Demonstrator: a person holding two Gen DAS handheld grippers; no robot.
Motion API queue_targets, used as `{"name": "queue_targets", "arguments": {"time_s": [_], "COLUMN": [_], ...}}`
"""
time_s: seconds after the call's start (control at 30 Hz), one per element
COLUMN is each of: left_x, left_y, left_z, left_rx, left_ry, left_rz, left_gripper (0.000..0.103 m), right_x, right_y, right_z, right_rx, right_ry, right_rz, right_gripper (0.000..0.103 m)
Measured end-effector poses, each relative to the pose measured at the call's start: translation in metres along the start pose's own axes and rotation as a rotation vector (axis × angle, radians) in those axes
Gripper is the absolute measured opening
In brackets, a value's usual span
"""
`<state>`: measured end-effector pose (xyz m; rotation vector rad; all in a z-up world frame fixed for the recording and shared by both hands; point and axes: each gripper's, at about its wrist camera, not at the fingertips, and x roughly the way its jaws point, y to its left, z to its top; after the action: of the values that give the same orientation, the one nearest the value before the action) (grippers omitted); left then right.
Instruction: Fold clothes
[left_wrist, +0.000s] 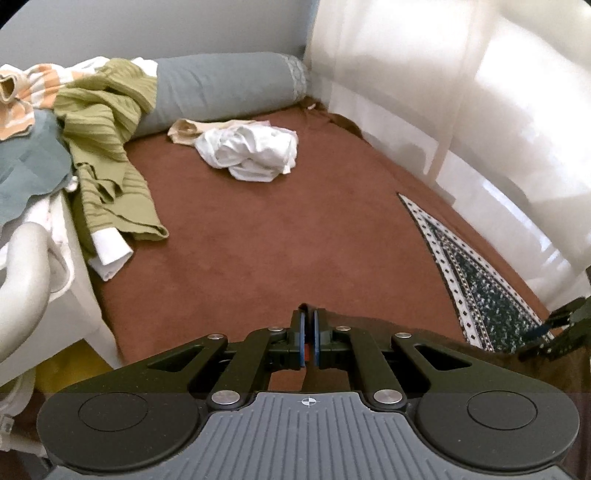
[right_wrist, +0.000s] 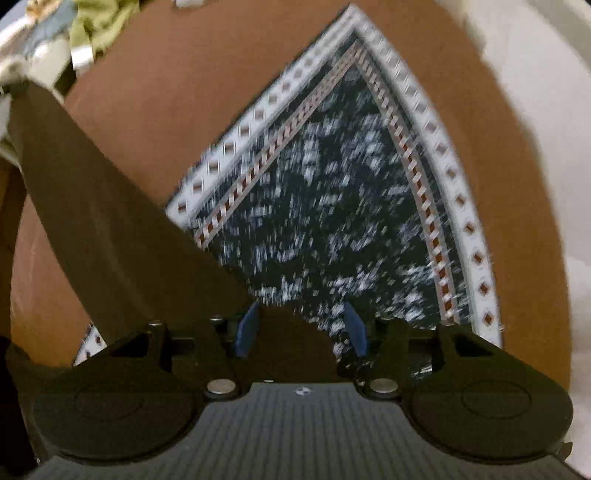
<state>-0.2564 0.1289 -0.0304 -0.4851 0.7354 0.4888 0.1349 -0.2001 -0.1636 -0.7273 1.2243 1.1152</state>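
My right gripper stands open over the patterned scarf; left gripper pinches dark cloth; I'd square corners first

Counting outward from the brown bed cover: one grey bolster at its head, one crumpled white garment just below that, one green ribbed garment spilling off its left edge, and one patterned cloth at its right edge.
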Motion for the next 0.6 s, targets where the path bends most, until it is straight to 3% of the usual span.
{"name": "queue_targets", "arguments": {"time_s": [0.03, 0.07, 0.1, 0.2, 0.43, 0.6], "left_x": [0.0, 0.0, 0.0, 0.003, 0.026, 0.066], "left_y": [0.001, 0.002, 0.003, 0.005, 0.002, 0.007], "left_z": [0.0, 0.0, 0.0, 0.001, 0.013, 0.015], "left_rx": [-0.003, -0.007, -0.011, -0.024, -0.04, -0.036], "left_ry": [0.0, -0.002, -0.004, -0.016, -0.047, -0.003], "left_rz": [0.002, 0.004, 0.006, 0.004, 0.003, 0.025], "left_gripper": [0.0, 0.0, 0.0, 0.0, 0.0, 0.0], "right_x": [0.002, 0.0, -0.003, -0.021, -0.039, -0.011], "right_y": [0.002, 0.003, 0.002, -0.002, -0.013, -0.015], "right_z": [-0.001, -0.001, 0.0, 0.0, -0.006, -0.004], "right_rx": [-0.017, -0.037, -0.037, -0.019, 0.08, 0.126], "right_ry": [0.005, 0.003, 0.0, -0.064, -0.239, -0.239], "right_rz": [0.003, 0.012, 0.031, 0.048, -0.04, -0.082], "right_gripper": [0.059, 0.04, 0.003, 0.001, 0.001, 0.001]}}
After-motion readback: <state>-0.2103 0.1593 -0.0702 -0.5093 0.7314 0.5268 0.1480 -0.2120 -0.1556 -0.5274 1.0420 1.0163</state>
